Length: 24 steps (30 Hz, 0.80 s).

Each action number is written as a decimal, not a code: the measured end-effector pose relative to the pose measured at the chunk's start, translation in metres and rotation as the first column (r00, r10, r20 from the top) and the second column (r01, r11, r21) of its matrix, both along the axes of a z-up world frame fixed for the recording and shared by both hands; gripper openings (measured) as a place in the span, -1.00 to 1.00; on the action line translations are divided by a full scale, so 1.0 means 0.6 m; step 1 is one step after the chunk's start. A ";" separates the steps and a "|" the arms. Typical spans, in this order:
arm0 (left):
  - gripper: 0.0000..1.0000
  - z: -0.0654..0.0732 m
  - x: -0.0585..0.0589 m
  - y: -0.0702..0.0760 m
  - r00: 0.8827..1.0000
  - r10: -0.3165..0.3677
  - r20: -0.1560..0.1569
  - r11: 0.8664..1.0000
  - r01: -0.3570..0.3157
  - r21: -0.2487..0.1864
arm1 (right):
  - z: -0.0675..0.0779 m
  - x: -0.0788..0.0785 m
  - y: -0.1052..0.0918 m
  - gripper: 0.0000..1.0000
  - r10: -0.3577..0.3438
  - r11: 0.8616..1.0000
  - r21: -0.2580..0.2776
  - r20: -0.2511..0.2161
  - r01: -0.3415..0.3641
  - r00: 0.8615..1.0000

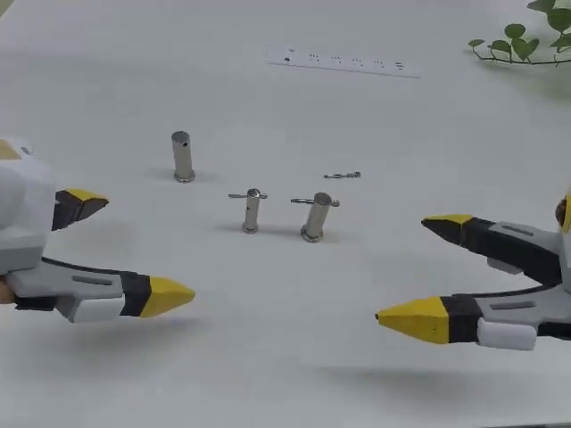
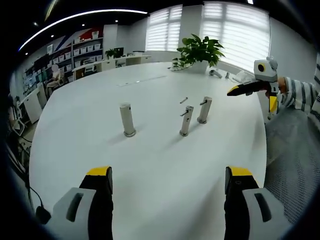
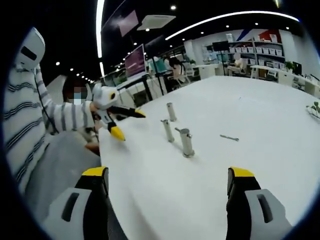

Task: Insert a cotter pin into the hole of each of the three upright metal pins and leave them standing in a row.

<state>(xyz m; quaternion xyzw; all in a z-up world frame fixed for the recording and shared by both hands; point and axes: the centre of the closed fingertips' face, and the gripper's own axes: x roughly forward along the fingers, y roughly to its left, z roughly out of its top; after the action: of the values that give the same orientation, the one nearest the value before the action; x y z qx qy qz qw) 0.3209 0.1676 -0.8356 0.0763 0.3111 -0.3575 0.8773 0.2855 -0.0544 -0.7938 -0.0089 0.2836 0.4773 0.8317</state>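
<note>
So far two of three done: middle pin (image 1: 252, 210) and right pin (image 1: 315, 217) upright, cotter through each hole. Third, left pin (image 1: 182, 156), bare, standing apart. One loose cotter pin (image 1: 343, 176) lies on desk (image 1: 285, 366) just behind right pin (presumably next). Both left tongs (image 1: 149, 248) and right tongs (image 1: 400, 267) spread, empty.

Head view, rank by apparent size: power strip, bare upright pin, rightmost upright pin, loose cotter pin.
1. power strip, longest even though farthest.
2. bare upright pin and rightmost upright pin: look alike, not ranked.
3. loose cotter pin, smallest.
</note>
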 end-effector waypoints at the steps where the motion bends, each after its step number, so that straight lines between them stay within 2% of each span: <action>1: 0.85 -0.001 0.002 0.001 1.000 0.008 0.001 1.000 -0.008 0.003 | -0.003 -0.001 -0.002 1.00 -0.005 1.000 -0.006 -0.006 0.005 1.000; 6: 0.74 -0.005 0.023 0.014 0.998 0.061 0.016 0.998 -0.061 0.022 | -0.012 -0.006 -0.003 1.00 -0.029 1.000 -0.009 -0.028 0.028 0.999; 8: 0.68 -0.006 0.036 0.026 0.995 0.100 0.029 0.994 -0.102 0.049 | -0.011 -0.009 -0.002 1.00 -0.035 0.999 0.002 -0.032 0.035 0.999; 9: 0.65 -0.001 0.049 0.039 0.989 0.128 0.070 0.988 -0.134 0.082 | -0.011 -0.012 0.000 1.00 -0.036 0.999 0.010 -0.036 0.036 0.999; 10: 0.59 0.004 0.057 0.043 0.986 0.136 0.099 0.985 -0.145 0.089 | -0.010 -0.014 0.001 1.00 -0.038 0.999 0.014 -0.035 0.038 0.999; 15: 0.44 0.018 0.083 0.048 0.978 0.176 0.117 0.982 -0.182 0.050 | -0.010 -0.023 -0.002 1.00 -0.049 0.999 0.004 -0.035 0.049 0.998; 21: 0.24 0.021 0.112 0.037 0.974 0.189 0.125 0.981 -0.193 0.021 | -0.001 -0.027 -0.005 1.00 -0.068 0.998 0.010 -0.026 0.069 0.997; 24: 0.16 0.024 0.135 0.032 0.965 0.217 0.150 0.976 -0.219 0.001 | -0.001 -0.027 -0.005 1.00 -0.073 0.997 0.005 -0.023 0.073 0.997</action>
<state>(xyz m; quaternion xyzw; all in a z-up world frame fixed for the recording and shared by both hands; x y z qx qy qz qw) 0.4021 0.1867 -0.8214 0.0761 0.2542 -0.2494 0.9313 0.2693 -0.0576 -0.7943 0.0094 0.2917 0.4475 0.8453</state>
